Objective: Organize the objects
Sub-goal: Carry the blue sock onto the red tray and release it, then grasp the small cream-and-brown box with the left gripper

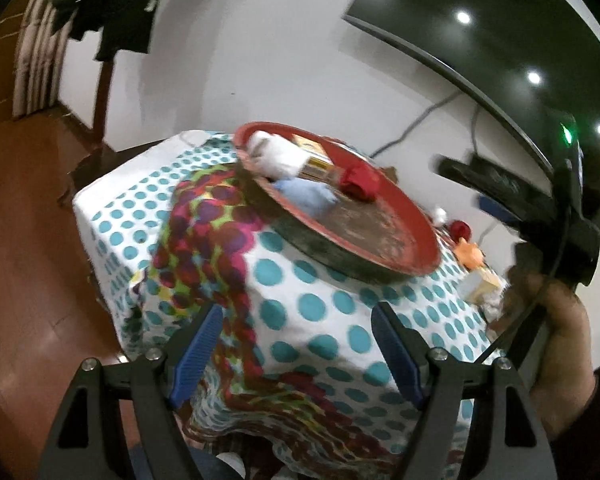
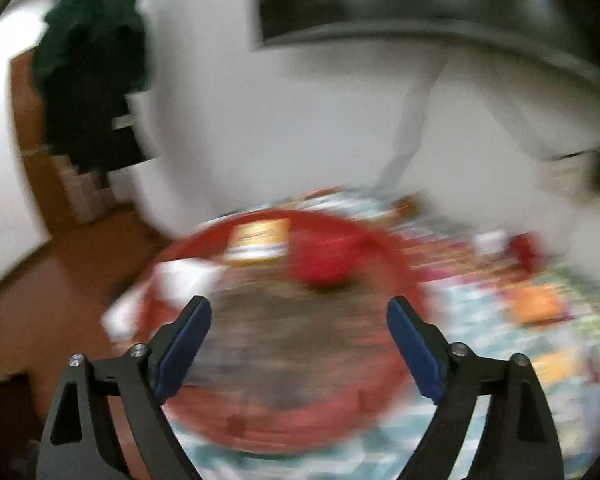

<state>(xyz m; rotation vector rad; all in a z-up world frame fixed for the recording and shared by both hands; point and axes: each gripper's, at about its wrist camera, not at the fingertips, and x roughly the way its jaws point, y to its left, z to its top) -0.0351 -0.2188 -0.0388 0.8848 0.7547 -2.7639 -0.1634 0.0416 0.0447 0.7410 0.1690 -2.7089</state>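
Red round tray (image 1: 400,240) on dotted cloth (image 1: 300,304), left wrist view: white roll (image 1: 276,152) at 10 o'clock, yellow box (image 1: 316,160), blue soft item (image 1: 304,194), red item (image 1: 360,180) inside | left gripper (image 1: 298,348) wide, empty, angled down; a hand (image 1: 560,352) at 3 o'clock | right wrist view, blurred: tray (image 2: 396,260) holds yellow box (image 2: 260,240), red item (image 2: 320,264) at 12 o'clock | right gripper (image 2: 300,340) wide, empty, above tray.

left gripper (image 1: 296,320): black frame, blue ribbed pads, silver screws
right gripper (image 2: 299,314): same colours, blurred; seemingly identical
cable (image 1: 516,332): thin, black
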